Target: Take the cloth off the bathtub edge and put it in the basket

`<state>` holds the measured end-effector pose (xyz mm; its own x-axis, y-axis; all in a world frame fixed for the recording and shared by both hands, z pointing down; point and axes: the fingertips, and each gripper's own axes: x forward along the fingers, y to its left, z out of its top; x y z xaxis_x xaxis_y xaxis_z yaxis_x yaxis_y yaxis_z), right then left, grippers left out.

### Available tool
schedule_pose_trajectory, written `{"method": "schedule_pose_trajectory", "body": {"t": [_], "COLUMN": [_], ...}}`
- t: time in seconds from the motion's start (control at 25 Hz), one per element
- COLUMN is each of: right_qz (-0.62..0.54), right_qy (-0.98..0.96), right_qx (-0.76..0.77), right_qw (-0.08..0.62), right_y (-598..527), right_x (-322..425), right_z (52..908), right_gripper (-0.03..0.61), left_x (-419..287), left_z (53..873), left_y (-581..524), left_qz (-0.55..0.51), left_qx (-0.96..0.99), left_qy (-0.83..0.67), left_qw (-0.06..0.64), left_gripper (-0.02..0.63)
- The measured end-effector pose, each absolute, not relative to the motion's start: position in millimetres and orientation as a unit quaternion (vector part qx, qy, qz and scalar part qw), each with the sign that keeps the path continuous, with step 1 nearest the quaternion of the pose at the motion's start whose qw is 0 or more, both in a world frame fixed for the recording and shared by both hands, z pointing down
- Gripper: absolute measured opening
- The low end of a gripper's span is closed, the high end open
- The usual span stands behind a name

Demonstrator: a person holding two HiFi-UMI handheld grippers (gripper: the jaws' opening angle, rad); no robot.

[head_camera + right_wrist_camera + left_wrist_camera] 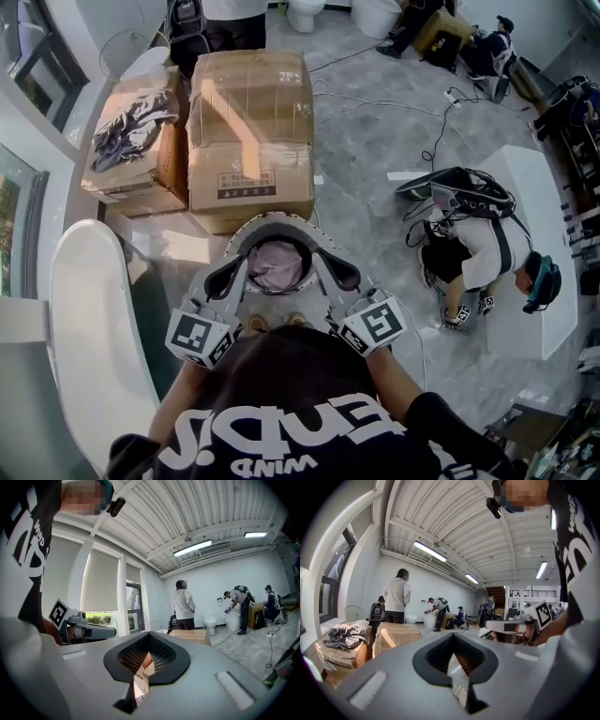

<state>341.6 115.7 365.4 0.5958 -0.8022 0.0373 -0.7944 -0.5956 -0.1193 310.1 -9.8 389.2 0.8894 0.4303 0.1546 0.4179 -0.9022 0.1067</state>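
- Lying crumpled inside the round woven basket with a black-and-white patterned rim (pixel 246 228) is the pale pink cloth (pixel 277 264); nothing holds it.
- The left gripper (pixel 228 275) has its jaws pressed fully together with nothing between them. Seen from above, its tip lies over the basket's left rim.
- The right gripper (pixel 339 274) matches it: jaws closed tip to tip and empty, over the basket's right rim.
- The basket stands on the grey marbled floor (pixel 375 141), just beside the glossy white bathtub (pixel 89 319) at the left.
- Beyond the basket, touching its far side, sits a large brown cardboard box (pixel 251 141).
- A smaller cardboard box (pixel 150 183) stands just left of that one, with a crumpled dark grey garment (pixel 131 127) on top.
- Well apart at the right, a person in a white shirt (pixel 473 253) crouches on the floor.
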Motion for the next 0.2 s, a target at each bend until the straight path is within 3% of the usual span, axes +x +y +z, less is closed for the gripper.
{"method": "schedule_pose_trajectory", "body": {"t": [0.2], "right_qz": [-0.039], "right_qy": [0.451], "right_qx": [-0.89], "right_qw": [0.046], "right_y": [114.7], "right_x": [342.2], "right_z": [361.8], "right_gripper": [0.005], "left_x": [311.4], "left_z": [389.4], "left_y": [-10.1], "left_qz": [0.088], "left_qx": [0.971], "left_qy": [0.219], "left_qw": [0.043], "left_gripper": [-0.004]}}
